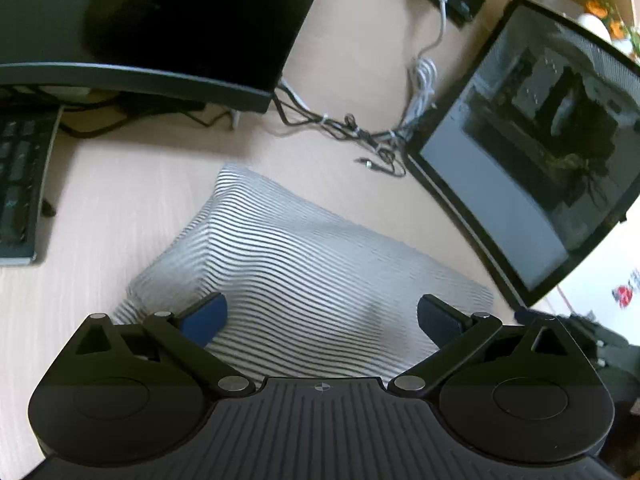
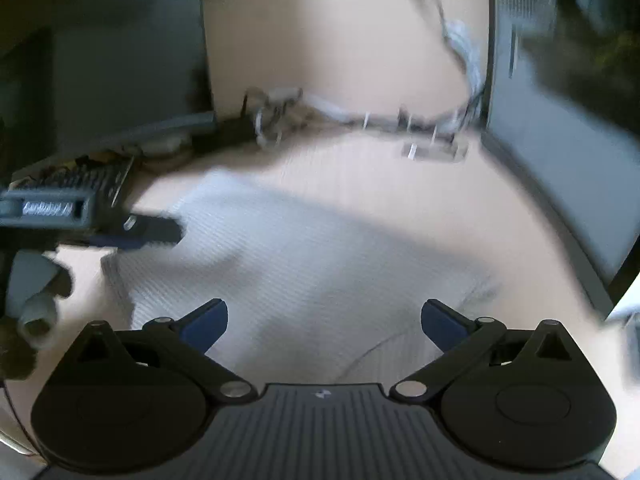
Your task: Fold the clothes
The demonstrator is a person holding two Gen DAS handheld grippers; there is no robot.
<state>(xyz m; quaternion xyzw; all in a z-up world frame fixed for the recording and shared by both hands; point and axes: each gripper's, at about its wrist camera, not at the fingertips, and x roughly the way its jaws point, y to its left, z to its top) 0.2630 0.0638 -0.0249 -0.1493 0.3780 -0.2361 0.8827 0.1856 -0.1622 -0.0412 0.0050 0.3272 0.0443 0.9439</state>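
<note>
Left wrist view is showing your left gripper [image 1: 322,316] hovering low over a striped garment [image 1: 288,264], its blue-padded fingers [image 1: 206,318] spread wide apart with nothing between them. The garment is lying as a folded, roughly rectangular bundle on a pale wooden desk [image 1: 100,200], between a keyboard [image 1: 20,184] on the left and a leaning monitor [image 1: 532,160] on the right. A tangle of cables [image 1: 360,132] is sitting just beyond its far edge.

Right wrist view is blurring with motion. Your right gripper [image 2: 324,322] is also standing fully open and empty above the near part of the same cloth [image 2: 304,264], and your other gripper is reaching in from the left edge near the cloth's far left corner.

Watch for these risks, as judgements only: pinching just the top layer would pull the fold open; sweeping too far forward could snag the cables; swinging wide could knock the leaning monitor or the keyboard. Uneven grips by your two hands would be skewing the next fold.
</note>
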